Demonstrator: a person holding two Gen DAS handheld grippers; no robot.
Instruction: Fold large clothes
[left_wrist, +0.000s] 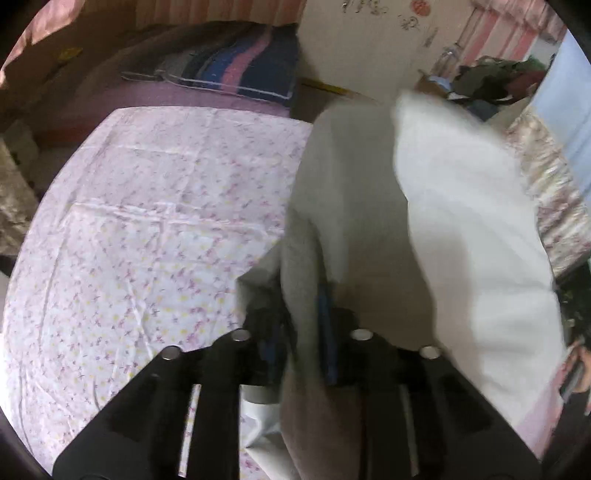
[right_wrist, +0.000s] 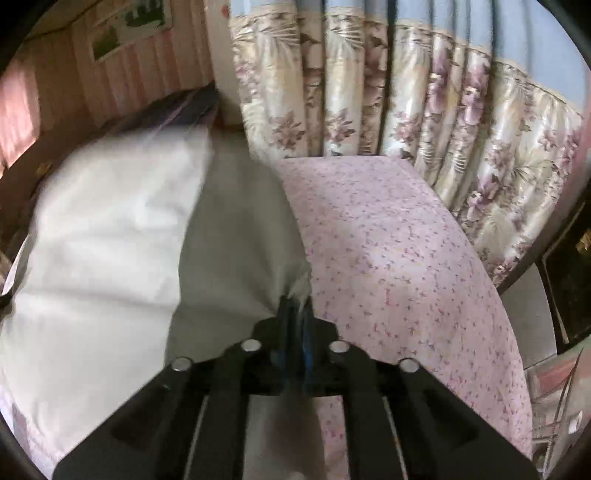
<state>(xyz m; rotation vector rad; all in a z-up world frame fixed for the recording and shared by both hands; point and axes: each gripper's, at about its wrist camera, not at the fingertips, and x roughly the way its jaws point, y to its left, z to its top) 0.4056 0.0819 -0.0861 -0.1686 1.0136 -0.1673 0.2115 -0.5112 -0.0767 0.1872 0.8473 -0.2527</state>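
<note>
Left tool (left_wrist: 303, 317): jaws part-way apart with a thick fold of the white garment (left_wrist: 461, 229) bunched between them; the cloth fills the gap and drapes over the tool body, so I read it as clamped on the garment's edge.

Right tool (right_wrist: 295, 317): jaws close together, pinching a thin gathered corner of the same garment (right_wrist: 110, 229); the fabric puckers just at the fingertips.

Garment position: hanging and billowing between the two tools, over the bed (left_wrist: 147, 221) with its pink flowered sheet. In the left wrist view it fills the right half of the frame; in the right wrist view it fills the left half. So it spans the space between the hands. Blurred cloth; whether the lower part already touches the sheet I cannot tell. Which garment part each tool holds (hem, shoulder, sleeve) is also unclear.

Background: flowered curtain (right_wrist: 424, 110) beside the bed, a pile of striped bedding (left_wrist: 240, 62) at the far end.

Step in hand, as judged: spreading the garment out flat on the bed ahead of the first fold; no fold looks made yet.

Next move calls for: keep both grips firm, hold the held edge taut between the tools, lay the cloth down evenly so it lands without wrinkles, then release only once it lies flat. Risk: slack in the middle bunching under itself.
</note>
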